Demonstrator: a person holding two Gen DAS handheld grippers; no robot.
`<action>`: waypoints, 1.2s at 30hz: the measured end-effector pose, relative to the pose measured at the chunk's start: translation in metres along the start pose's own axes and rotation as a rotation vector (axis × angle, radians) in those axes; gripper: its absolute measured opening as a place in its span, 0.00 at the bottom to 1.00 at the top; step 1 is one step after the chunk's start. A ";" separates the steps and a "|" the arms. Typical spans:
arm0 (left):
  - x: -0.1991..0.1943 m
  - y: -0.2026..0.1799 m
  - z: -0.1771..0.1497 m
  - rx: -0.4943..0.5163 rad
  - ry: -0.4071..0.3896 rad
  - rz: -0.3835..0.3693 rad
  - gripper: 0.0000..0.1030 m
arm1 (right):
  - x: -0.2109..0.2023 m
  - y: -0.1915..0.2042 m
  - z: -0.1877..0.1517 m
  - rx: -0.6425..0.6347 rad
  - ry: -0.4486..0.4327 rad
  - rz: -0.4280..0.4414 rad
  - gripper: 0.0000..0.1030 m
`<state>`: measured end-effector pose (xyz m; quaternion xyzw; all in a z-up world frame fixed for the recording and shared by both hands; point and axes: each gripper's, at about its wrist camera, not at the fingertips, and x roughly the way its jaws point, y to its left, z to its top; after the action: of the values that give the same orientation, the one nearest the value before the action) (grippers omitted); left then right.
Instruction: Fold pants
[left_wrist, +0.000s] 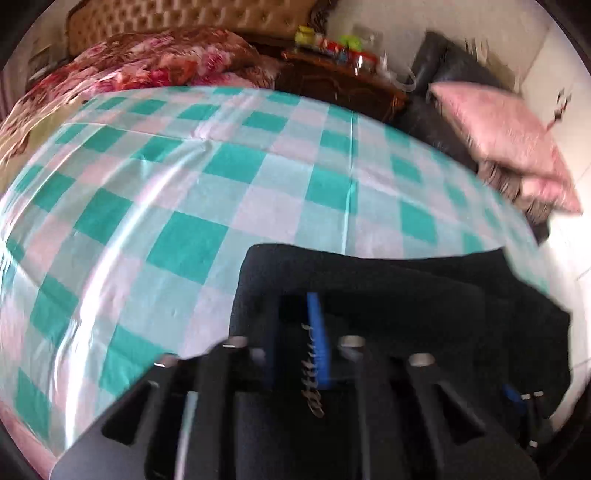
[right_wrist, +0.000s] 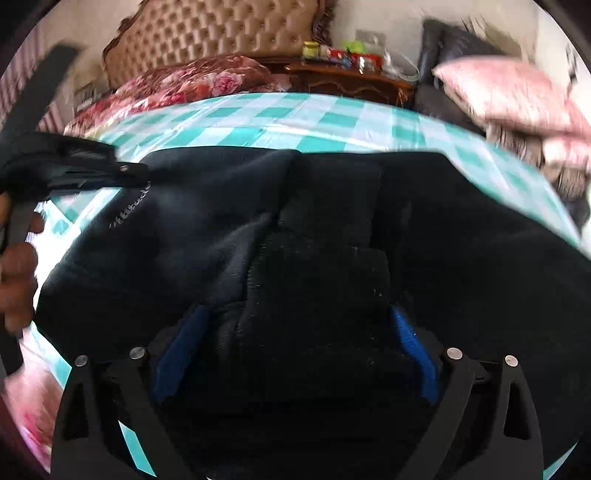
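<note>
Black fleece pants (right_wrist: 332, 221) lie bunched on the green-and-white checked bed sheet (right_wrist: 314, 110). In the left wrist view the pants (left_wrist: 406, 295) hang from my left gripper (left_wrist: 314, 332), whose blue pads are shut on a fabric edge with white lettering. In the right wrist view my right gripper (right_wrist: 295, 343) stands wide apart with a thick fold of the pants between its blue pads (right_wrist: 413, 347); the pads do not press it. The left gripper (right_wrist: 92, 166) shows at the left, holding the pants' edge.
The checked sheet (left_wrist: 184, 184) covers the bed. A floral blanket (left_wrist: 147, 62) and tufted headboard (right_wrist: 221, 33) lie behind. A wooden nightstand (right_wrist: 351, 81) with jars, a dark chair and a pink pillow (right_wrist: 509, 96) stand at the right.
</note>
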<state>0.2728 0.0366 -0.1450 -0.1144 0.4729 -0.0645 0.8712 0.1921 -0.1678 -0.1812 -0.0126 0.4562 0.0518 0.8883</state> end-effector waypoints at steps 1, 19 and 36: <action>-0.012 0.000 -0.005 -0.014 -0.040 -0.012 0.56 | 0.001 -0.002 0.001 -0.001 0.007 0.005 0.93; -0.055 -0.041 -0.084 0.232 -0.151 0.115 0.28 | 0.004 -0.001 0.001 -0.012 0.025 0.014 0.95; -0.027 -0.024 -0.107 0.203 -0.140 0.112 0.27 | 0.001 -0.001 0.000 -0.013 0.018 0.013 0.94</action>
<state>0.1681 0.0046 -0.1731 -0.0033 0.4078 -0.0553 0.9114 0.1925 -0.1692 -0.1818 -0.0161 0.4638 0.0603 0.8837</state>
